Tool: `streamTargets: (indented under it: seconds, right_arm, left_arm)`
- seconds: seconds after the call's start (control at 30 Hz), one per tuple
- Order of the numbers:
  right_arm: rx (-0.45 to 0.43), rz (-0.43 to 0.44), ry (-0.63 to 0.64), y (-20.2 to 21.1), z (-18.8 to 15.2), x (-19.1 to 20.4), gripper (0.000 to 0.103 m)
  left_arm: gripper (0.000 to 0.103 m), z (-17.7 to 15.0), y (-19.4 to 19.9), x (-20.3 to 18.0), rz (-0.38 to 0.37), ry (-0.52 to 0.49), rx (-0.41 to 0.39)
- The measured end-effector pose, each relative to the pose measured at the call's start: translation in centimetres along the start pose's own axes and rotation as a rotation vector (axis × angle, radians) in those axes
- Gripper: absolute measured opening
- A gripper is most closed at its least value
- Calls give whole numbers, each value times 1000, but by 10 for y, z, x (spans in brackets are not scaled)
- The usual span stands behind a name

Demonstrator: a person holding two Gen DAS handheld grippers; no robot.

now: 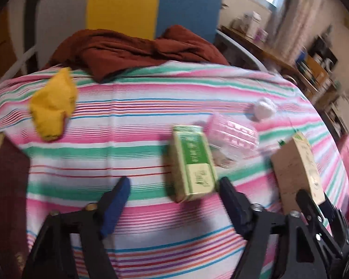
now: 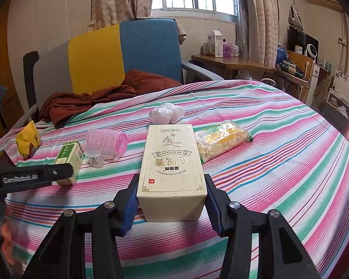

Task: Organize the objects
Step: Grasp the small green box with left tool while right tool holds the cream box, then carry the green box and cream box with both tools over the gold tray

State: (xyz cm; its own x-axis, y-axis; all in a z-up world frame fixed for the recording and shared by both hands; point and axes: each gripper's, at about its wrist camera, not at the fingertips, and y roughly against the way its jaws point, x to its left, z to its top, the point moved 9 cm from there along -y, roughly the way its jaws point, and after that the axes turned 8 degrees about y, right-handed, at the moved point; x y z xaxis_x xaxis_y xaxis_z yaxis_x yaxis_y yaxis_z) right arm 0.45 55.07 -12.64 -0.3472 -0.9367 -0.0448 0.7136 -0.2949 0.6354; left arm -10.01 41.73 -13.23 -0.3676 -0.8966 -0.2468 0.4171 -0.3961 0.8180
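Note:
My right gripper (image 2: 171, 197) is shut on a tall cream box (image 2: 172, 169) with gold print, its base at the striped cloth; the box also shows at the right of the left wrist view (image 1: 295, 169). My left gripper (image 1: 174, 190) is open just before a small green box (image 1: 193, 162), which lies on the cloth and also shows in the right wrist view (image 2: 69, 160). A pink hair roller (image 2: 107, 143), a white wad of plastic (image 2: 167, 112), a noodle packet (image 2: 223, 139) and a yellow pouch (image 1: 52, 107) lie around.
The table carries a striped cloth (image 2: 279, 153). A rust-brown garment (image 1: 132, 48) lies at its far edge against a blue and yellow chair (image 2: 128, 53). A wooden desk (image 2: 232, 62) with boxes stands at the back right.

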Motion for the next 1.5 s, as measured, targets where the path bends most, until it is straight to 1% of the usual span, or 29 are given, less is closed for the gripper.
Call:
streamTargets:
  seconds: [0.07,0.13,0.2,0.23,0.27,0.33,0.37,0.4,0.43,0.53,0.73,0.83,0.97,1.07,1.13,1.23,1.37,1.5]
  right_arm:
    - [2,1,2,0,0,0,52]
    - [1,0,5,1,0,0,52]
    - [2,-1,6,0,0,0,52]
    - [2,-1,7,1,0,0,52]
    - [2,0,6,0,0,0,52]
    - [0,1,5,1,0,0,52]
    - [0,2,4,1,-1,0,52]
    - [-2,2,3,1,-1,0,52]
    - [-3,1,4,1,-1,0,52]
    - [-4,-2,9,1,-1,1,52]
    - [-21,-20,2,5,-1,-1,52]
    - [-44,-28,13,12,1,2,52]
    - [-42,-13,29,20,-3,13,51]
    - [-37,12,7,30,-7,20,51]
    - [-35,32,-12,39,-9,25,51]
    - [-31,35,-10,50,-11,33,51]
    - [-17,37,-52,63,-17,39,51]
    - [1,62,-106,73,-24,45,51]
  left_arm:
    - [93,3,0,0,-2,8,-19]
    - [94,7,-2,-5,5,-4,-41]
    - [94,12,-7,-14,12,-56,-62]
    - [90,12,-11,-16,22,-76,-64]
    - [74,12,-15,-18,32,-93,-61]
    - [56,7,-24,-17,42,-122,-45]
    - [53,8,-23,-17,40,-123,-62]
    - [47,9,-20,-16,21,-112,-75]
    - [37,9,-20,-14,16,-106,-76]
    - [32,9,-18,-9,3,-91,-89]
    - [32,-2,-6,-5,0,-115,-112]
    - [32,-9,2,1,-1,-114,-123]
    - [32,-18,13,9,-4,-117,-134]
    - [32,-26,24,13,-11,-131,-150]
    - [32,-32,32,15,-22,-137,-165]
    - [32,-39,43,21,-45,-128,-181]
    - [32,-41,58,33,-75,-79,-187]
    - [31,-45,88,45,-135,-42,-199]
